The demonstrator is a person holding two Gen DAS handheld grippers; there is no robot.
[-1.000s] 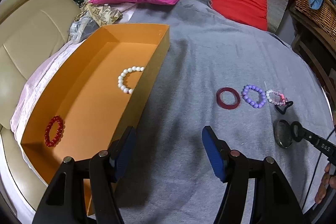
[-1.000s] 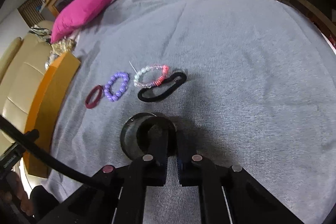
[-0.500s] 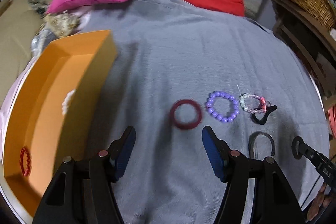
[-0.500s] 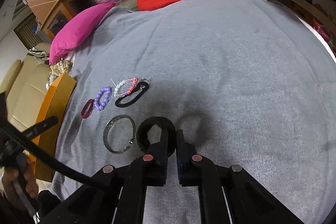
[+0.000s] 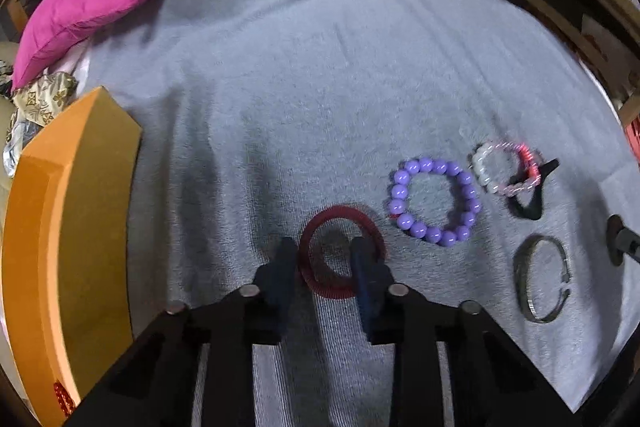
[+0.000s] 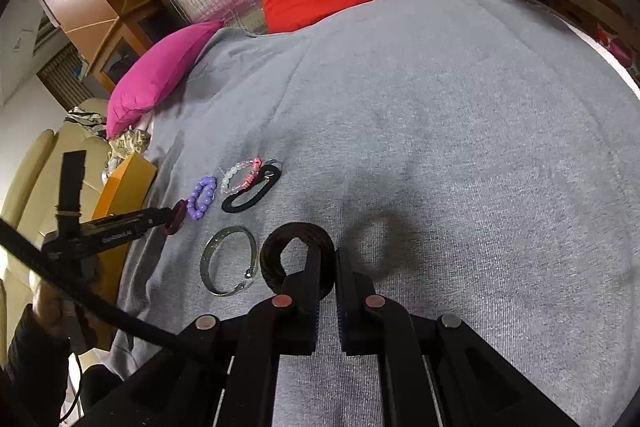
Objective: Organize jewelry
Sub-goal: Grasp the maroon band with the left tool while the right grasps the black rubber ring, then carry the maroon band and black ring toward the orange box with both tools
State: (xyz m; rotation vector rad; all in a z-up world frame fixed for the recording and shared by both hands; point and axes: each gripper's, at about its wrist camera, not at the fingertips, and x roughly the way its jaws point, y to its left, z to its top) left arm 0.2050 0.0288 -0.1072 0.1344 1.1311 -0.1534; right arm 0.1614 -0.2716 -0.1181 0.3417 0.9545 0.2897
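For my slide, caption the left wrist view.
Left tool straddles the dark red bangle's rim on the grey blanket.

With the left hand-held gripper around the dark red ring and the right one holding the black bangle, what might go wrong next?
1. The left hand-held gripper has one finger inside the dark red ring and one outside; the thin band may slip out as it closes or lifts.
2. The purple bead bracelet lies close beside the ring, so a sideways drag could disturb it.
3. The right hand-held gripper pinches only the edge of the black bangle, which hangs above the silver cuff and could drop on it.
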